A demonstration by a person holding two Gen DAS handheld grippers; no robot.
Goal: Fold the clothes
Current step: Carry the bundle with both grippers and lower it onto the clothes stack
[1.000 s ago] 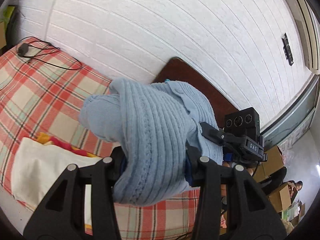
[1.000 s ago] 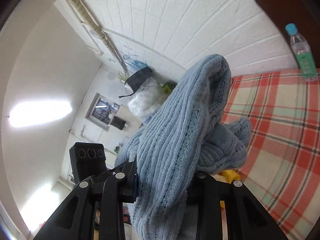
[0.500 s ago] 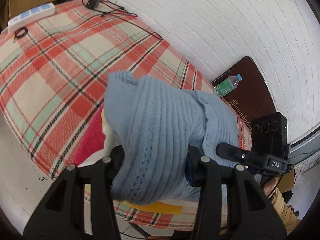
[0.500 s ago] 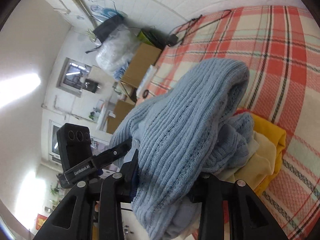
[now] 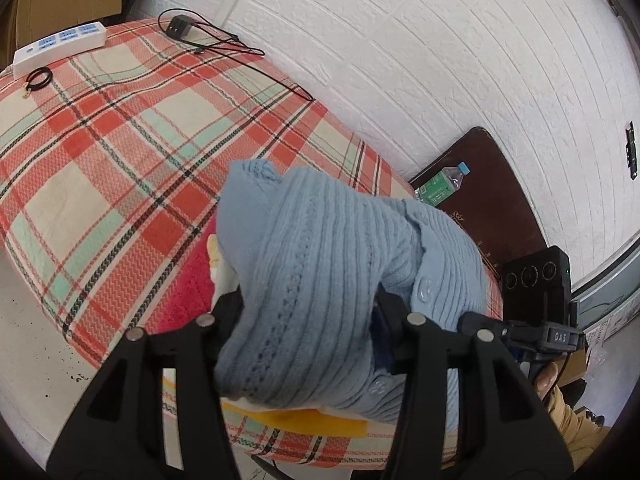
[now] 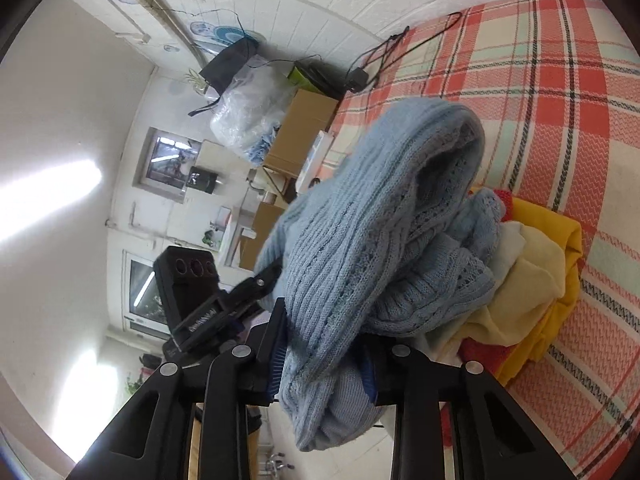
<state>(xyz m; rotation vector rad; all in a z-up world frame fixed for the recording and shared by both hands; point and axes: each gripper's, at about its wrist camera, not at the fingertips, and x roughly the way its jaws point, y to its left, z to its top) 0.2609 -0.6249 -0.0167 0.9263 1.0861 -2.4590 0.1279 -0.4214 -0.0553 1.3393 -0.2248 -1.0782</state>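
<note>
**Left wrist view: cardigan bunched, folding barely begun**

Largest first — the plaid bed [image 5: 120, 152] lies ahead of me, a heap of yellow and red clothes [image 6: 532, 292] at its near edge. Above that heap hangs the blue knit cardigan [image 5: 320, 280], crumpled, no fold made. My left gripper [image 5: 308, 316], jaws just widening, has knit between them; my right gripper [image 6: 324, 344], just narrowing, pinches another bunch.

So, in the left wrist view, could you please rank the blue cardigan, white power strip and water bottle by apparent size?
1. Blue cardigan, largest, though nearest the camera.
2. White power strip.
3. Water bottle, only slightly smaller; that order is unsure.
</note>
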